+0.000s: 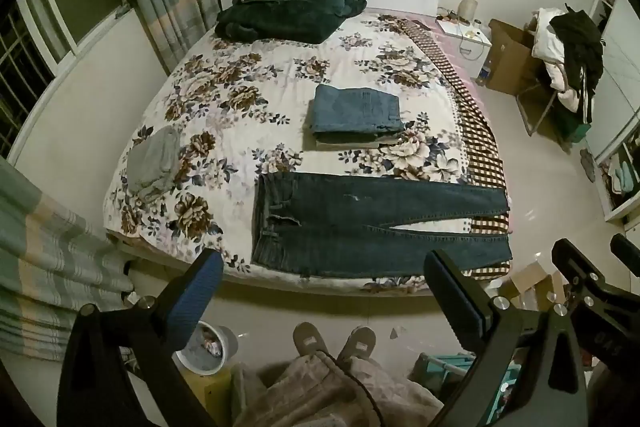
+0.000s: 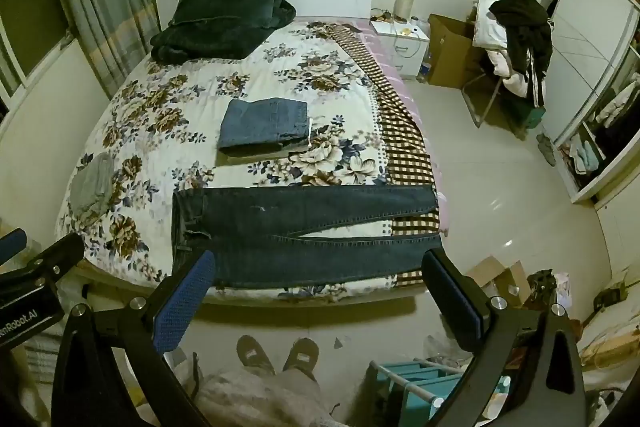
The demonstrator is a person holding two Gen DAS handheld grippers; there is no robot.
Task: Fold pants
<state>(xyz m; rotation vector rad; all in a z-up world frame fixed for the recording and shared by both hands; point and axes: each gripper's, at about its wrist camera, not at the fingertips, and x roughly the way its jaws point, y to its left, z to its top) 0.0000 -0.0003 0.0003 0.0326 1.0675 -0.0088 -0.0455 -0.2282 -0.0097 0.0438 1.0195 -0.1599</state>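
The left gripper [image 1: 324, 291] stands wide open at the bottom of its view, nothing between its blue-padded fingers [image 1: 192, 295]; the right gripper [image 2: 316, 291] is likewise spread wide and empty, low in its own view. Both hang above the floor in front of the bed's near edge, apart from the cloth. Just above them in the frame lie the dark jeans [image 1: 360, 223] — flat along the near edge of the floral bedspread [image 1: 248, 83], waistband to the left, legs running right and slightly parted at the hems. Further up, mid-frame, sits a folded blue pair [image 1: 356, 111]; a grey garment [image 1: 154, 163] lies at left, a dark green bundle [image 1: 288, 3] by the headboard. The person's slippers [image 1: 334, 343] show at bottom centre.
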